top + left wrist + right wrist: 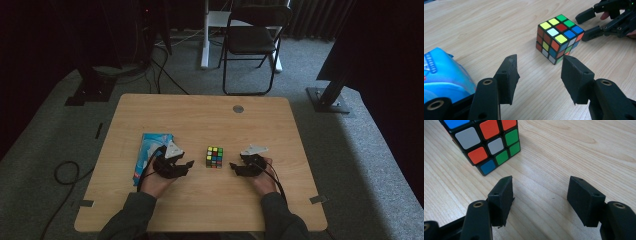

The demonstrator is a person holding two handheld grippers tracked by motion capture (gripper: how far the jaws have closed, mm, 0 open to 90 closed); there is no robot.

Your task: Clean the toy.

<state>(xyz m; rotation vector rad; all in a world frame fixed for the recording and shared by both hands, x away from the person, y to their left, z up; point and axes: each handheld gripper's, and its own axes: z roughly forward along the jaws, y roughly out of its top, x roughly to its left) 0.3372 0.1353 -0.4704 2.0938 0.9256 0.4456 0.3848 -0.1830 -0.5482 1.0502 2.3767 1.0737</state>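
A scrambled colour cube (214, 156) stands on the wooden table (200, 115), between my two grippers. My left gripper (187, 164) is a short way to its left, open, with only bare wood between its jaws. In the left gripper view the cube (559, 37) lies ahead and slightly right of the left gripper (539, 75). My right gripper (233, 166) is just right of the cube, open and holding nothing. In the right gripper view the cube (486, 142) sits ahead to the upper left of the right gripper (541, 195), apart from the jaws.
A blue and white packet (149, 152) lies on the table left of my left hand, and shows as a blue packet (444, 75) beside the left jaw. A folding chair (252, 37) and dark stands rise beyond the table. A round grey cap (238, 108) is set near the far edge.
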